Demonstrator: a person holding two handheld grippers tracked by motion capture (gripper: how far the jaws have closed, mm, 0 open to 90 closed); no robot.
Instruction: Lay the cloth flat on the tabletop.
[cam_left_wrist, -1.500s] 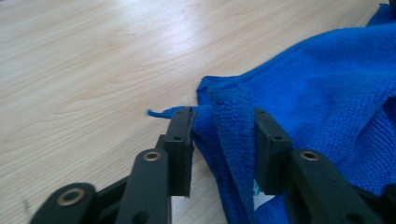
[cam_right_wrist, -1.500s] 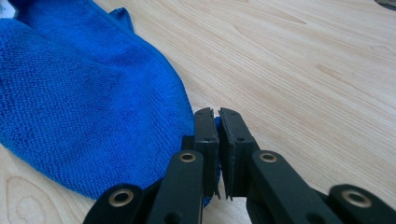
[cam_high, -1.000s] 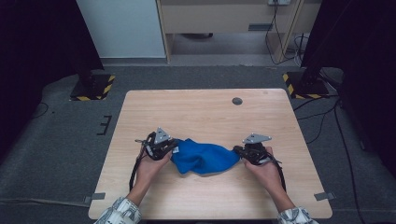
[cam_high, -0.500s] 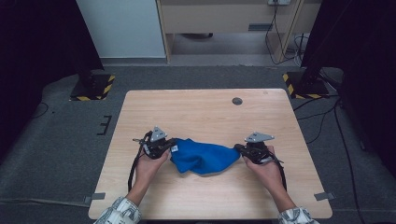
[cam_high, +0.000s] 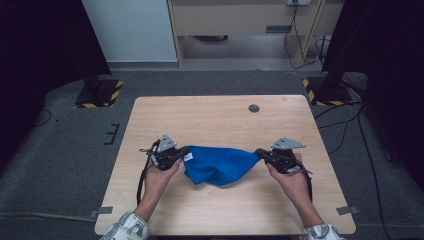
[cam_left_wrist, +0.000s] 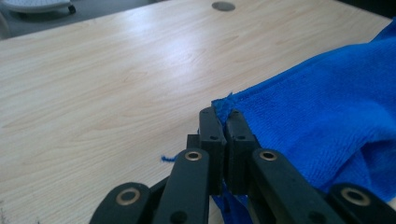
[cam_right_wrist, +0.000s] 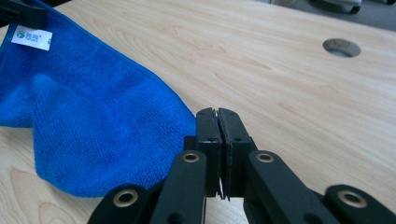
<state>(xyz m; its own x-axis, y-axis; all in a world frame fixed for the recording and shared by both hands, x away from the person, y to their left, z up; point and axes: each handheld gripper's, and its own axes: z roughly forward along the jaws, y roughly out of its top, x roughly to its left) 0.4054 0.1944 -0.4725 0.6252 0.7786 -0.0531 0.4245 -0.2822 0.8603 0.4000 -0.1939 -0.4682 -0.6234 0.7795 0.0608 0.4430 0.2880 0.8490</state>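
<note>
Jaws of left gripper (cam_high: 183, 151) and right gripper (cam_high: 260, 152) pinch opposite corners of blue cloth (cam_high: 217, 165) at centre frame, probably to stretch it flat

Even overhead light brightens the table (cam_high: 220, 120); the room around it falls dark. Gripper views are sharp near, softly blurred toward the table's far edge.

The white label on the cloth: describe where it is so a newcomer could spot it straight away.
Start at the wooden table and find the blue cloth stretched between the two grippers. Follow its top edge to the corner pinched by the left gripper. The label sits right there, a small white tag with print, the one pale patch on the blue fabric.
</note>
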